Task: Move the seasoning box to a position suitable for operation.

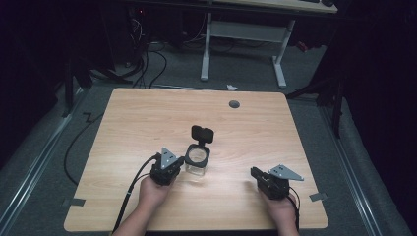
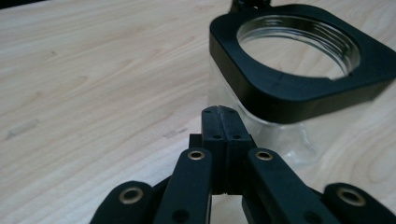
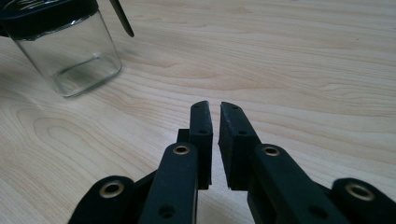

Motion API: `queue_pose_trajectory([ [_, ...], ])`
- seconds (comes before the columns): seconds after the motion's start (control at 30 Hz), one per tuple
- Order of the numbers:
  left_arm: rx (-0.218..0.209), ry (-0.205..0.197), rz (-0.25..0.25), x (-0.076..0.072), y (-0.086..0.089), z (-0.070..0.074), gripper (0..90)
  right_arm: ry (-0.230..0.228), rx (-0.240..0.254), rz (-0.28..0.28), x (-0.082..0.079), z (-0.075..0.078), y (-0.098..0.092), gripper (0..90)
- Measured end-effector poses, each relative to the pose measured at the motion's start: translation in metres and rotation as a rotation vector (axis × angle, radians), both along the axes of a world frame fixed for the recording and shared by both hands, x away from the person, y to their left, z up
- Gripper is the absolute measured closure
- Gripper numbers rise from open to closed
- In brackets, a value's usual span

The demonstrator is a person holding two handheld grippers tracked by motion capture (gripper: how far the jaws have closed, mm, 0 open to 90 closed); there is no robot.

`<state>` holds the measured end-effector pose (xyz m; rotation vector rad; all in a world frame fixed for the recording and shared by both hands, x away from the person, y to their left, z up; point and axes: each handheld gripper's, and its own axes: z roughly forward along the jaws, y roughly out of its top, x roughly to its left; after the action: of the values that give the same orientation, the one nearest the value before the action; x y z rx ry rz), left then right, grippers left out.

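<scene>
Dark room, cables on the floor, a white-legged desk at the far end; our work sits on a pale wooden counter (image 1: 147,113). We log one square glass jar (image 1: 197,162) with a black collar, empty, standing upright at about the counter's centre; its hinged black lid (image 1: 202,133) is flipped open and stands up at the jar's 12 o'clock side. The left gripper (image 1: 173,165) is just beside the jar, at the jar's 9 o'clock; in the left gripper view the jaws are pressed together on nothing, tips close under the collar, the jar lying toward 1 o'clock from them. The right gripper (image 1: 254,173) rests well apart, at the jar's 4 o'clock, jaws nearly together with a thin slit between, gripping nothing; from it the jar lies at 10 o'clock. We judge the left one nearer; it must part its jaws before taking the jar.
</scene>
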<state>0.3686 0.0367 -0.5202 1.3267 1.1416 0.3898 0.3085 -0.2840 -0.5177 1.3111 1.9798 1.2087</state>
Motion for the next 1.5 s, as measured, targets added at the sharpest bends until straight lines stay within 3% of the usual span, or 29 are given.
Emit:
queue_pose_trajectory([
  [0.23,-0.02,0.0,-0.02,-0.008,-0.007,-0.002,90.0,0.004,-0.007,-0.002,0.001,-0.001,0.004,83.5],
  [0.43,-0.038,0.004,0.02,-0.014,0.007,-0.002,90.0,0.006,-0.009,0.0,0.003,-0.001,0.011,86.2],
  [0.57,-0.04,0.012,0.006,-0.028,0.01,-0.005,88.3,0.009,-0.032,0.0,0.011,0.001,0.019,90.0],
  [0.7,-0.036,0.026,-0.037,-0.037,0.005,-0.007,90.0,0.033,0.014,0.024,0.029,0.011,0.03,90.0],
  [0.8,-0.033,0.035,-0.079,-0.042,-0.006,-0.009,90.0,0.031,0.013,0.027,0.038,0.017,0.038,90.0],
  [0.97,-0.026,0.029,-0.121,-0.044,-0.023,-0.007,90.0,-0.002,0.007,0.028,0.069,0.035,0.06,90.0],
  [1.23,-0.021,0.031,-0.136,-0.04,-0.038,-0.011,90.0,-0.063,-0.001,0.077,0.114,0.073,0.102,90.0],
  [1.5,-0.017,0.039,-0.143,-0.037,-0.04,-0.012,90.0,-0.08,0.004,0.097,0.125,0.084,0.108,90.0],
])
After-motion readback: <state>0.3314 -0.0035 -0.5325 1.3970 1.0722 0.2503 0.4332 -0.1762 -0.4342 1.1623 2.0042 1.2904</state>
